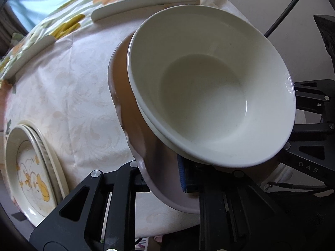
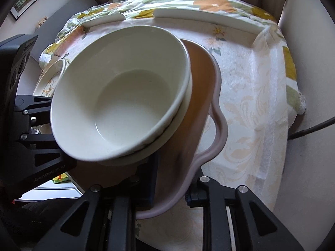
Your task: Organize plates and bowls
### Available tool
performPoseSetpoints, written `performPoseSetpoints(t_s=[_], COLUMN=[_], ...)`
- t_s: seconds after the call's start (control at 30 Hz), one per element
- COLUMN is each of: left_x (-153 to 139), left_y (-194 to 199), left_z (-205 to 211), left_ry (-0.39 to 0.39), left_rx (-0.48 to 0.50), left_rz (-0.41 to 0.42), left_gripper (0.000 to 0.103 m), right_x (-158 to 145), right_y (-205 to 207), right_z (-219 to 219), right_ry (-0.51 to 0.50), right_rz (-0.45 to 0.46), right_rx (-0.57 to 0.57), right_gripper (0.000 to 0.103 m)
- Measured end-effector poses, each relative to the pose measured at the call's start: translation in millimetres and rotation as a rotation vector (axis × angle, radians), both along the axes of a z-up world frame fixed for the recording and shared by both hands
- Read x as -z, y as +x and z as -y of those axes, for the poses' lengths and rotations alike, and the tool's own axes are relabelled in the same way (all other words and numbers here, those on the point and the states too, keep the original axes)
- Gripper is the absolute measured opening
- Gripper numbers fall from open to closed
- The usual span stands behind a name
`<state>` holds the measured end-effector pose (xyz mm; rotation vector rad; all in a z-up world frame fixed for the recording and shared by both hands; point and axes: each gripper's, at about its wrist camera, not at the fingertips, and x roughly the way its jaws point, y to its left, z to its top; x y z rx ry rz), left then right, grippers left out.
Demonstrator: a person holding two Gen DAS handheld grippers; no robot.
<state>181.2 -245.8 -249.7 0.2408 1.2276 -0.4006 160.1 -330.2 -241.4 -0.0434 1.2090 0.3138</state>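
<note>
Two nested white bowls (image 1: 209, 87) sit inside a wavy-rimmed mauve bowl (image 1: 134, 113) with a brown inside. My left gripper (image 1: 163, 179) is shut on the mauve bowl's rim. In the right wrist view my right gripper (image 2: 169, 188) is shut on the opposite rim of the mauve bowl (image 2: 211, 113), with the white bowls (image 2: 125, 96) tilted inside it. The stack is held tilted above the table. A stack of patterned plates (image 1: 31, 171) lies at the left, and also shows in the right wrist view (image 2: 49, 79).
The table has a pale damask cloth (image 1: 69, 96) over a floral one. White raised edge strips (image 1: 144, 2) run along its far side, also in the right wrist view (image 2: 207, 16). A black cable (image 1: 289, 6) hangs at right.
</note>
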Motion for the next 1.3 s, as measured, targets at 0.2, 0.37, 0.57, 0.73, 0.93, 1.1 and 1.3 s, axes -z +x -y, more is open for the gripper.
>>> performPoseSetpoints(t_s=[0.2,0.37,0.57,0.73,0.93,1.1,1.3], left_x=[-41.9,-73.7,-100.8,-90.3,-73.1,-57.3,-37.2], left_y=[-2.7,-8.2,-15.2,-20.4,-21.0,-18.0,-18.5], left_z=[-28.8,-77.4,-151.8,-207.3,-249.1,-276.3,-290.0], left_ry=[-0.011,-0.017,0.005,0.028,0.013,0.014,0.010], left_rx=[-0.024,-0.041,-0.019,-0.016,-0.050,-0.073,-0.083], left_rz=[0.063,0.108,0.153,0.139,0.104,0.082,0.040], left_gripper=[0.015,0.015,0.015,0.015,0.015,0.015,0.015], right_x=[-37.8,-60.3,-64.6,-56.5,-49.2,-37.5,-22.9], right_y=[2.2,2.7,3.2,10.4,17.2,24.7,31.3], right_z=[-23.7,-67.0,-136.8,-193.2,-230.5,-253.1,-266.9], right_ry=[-0.007,-0.012,0.025,0.005,-0.013,-0.025,-0.044], right_rz=[0.052,0.073,0.068,0.062,0.040,0.020,0.002], right_rx=[-0.030,-0.056,-0.024,-0.017,-0.033,-0.051,-0.051], right_gripper=[0.020,0.020,0.019,0.019,0.018,0.018,0.018])
